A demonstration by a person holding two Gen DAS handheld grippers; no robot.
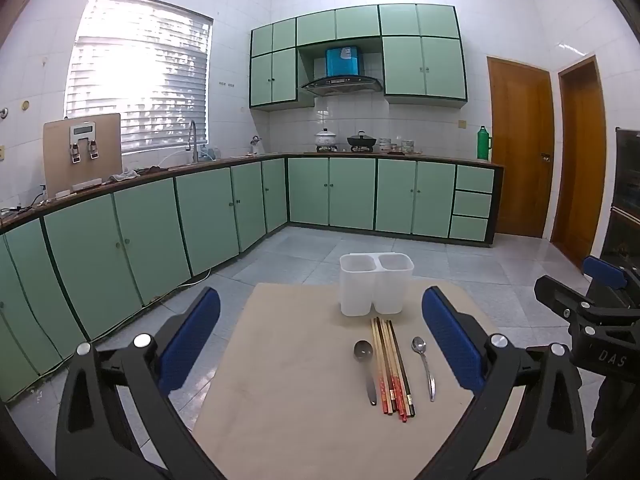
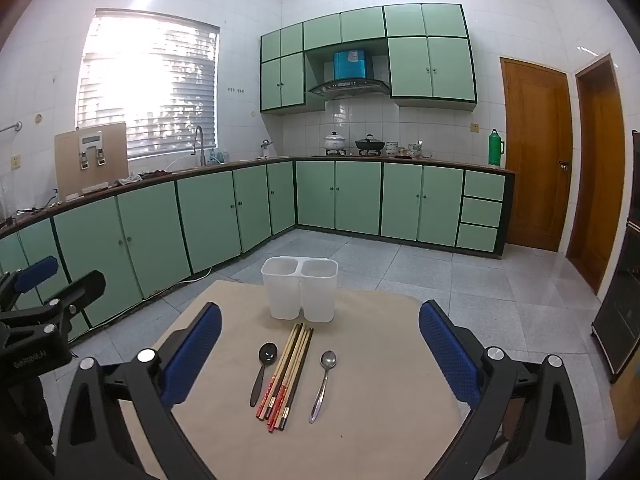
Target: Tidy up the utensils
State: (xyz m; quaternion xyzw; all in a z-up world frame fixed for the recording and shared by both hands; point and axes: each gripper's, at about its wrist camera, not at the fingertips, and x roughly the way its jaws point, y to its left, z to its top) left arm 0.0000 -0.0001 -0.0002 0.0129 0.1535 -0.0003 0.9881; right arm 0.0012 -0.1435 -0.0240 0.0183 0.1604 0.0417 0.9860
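Note:
A white two-compartment utensil holder (image 1: 376, 288) (image 2: 300, 289) stands at the far side of a beige table (image 1: 288, 392) (image 2: 380, 400). In front of it lie a bundle of several chopsticks (image 1: 391, 368) (image 2: 287, 374), a dark spoon (image 1: 365, 364) (image 2: 262, 368) to their left and a silver spoon (image 1: 423, 362) (image 2: 323, 380) to their right. My left gripper (image 1: 320, 332) is open and empty, held above the near side of the table. My right gripper (image 2: 320, 340) is open and empty too, beside the left one; it shows in the left wrist view (image 1: 592, 296).
The table stands on a grey tiled floor (image 1: 460, 264). Green cabinets (image 1: 160, 232) run along the left and back walls, with a stove and pots (image 1: 348, 142) on the counter. Wooden doors (image 1: 520, 148) are at the right.

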